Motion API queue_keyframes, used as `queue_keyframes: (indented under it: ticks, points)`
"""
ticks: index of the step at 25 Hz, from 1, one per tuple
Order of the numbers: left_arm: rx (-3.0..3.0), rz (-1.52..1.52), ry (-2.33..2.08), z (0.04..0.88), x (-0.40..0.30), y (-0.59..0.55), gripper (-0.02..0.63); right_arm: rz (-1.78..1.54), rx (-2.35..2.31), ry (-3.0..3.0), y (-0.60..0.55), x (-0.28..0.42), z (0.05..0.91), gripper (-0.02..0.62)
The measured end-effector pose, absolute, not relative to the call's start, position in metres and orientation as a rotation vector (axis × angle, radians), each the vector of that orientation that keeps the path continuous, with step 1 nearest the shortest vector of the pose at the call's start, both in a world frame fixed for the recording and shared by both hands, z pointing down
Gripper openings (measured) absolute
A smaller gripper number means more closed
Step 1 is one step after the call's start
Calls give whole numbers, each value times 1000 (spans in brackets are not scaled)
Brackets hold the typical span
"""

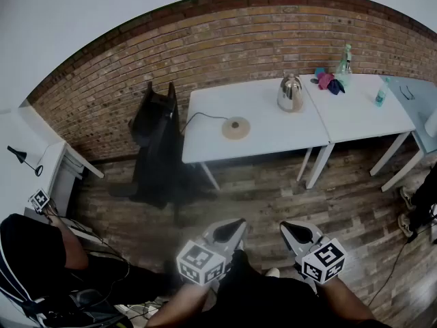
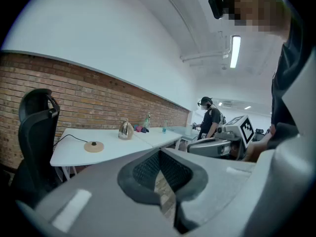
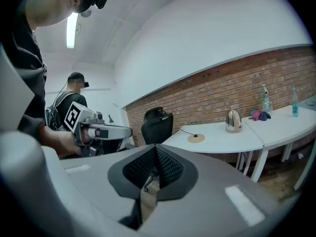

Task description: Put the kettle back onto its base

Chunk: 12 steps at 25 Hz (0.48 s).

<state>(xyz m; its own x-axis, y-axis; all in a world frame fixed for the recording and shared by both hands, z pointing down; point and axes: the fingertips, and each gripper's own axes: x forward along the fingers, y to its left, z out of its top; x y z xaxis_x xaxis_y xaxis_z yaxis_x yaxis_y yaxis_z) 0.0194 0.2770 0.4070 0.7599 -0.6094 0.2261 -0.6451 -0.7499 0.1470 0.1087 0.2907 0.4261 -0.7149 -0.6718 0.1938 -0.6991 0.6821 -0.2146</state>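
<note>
We record a black chair (image 1: 156, 125) at the left end of the white table (image 1: 266, 142). On the table the round base (image 1: 236, 127) lies with its cord running left, and the steel kettle (image 1: 291, 93) stands upright well apart to its right, near the far right corner. In the foreground, away from the table, the left hand-held gripper (image 1: 232, 229) has its 2 jaws pressed together on nothing, and the right hand-held gripper (image 1: 295, 232) is likewise closed and empty.

Shiny steel kettle (image 1: 291, 93) stands on the white rectangular table (image 1: 212, 115), at two o'clock from the round tan base (image 1: 236, 127); black office chair (image 1: 156, 139) at the table's nine.
</note>
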Motion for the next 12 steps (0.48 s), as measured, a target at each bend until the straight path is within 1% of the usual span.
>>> queue_keyframes:
  ticks: [12]
  points:
    - [2738, 229, -994, 402, 15, 276, 0, 373, 1134, -2798, 289, 103, 417, 23]
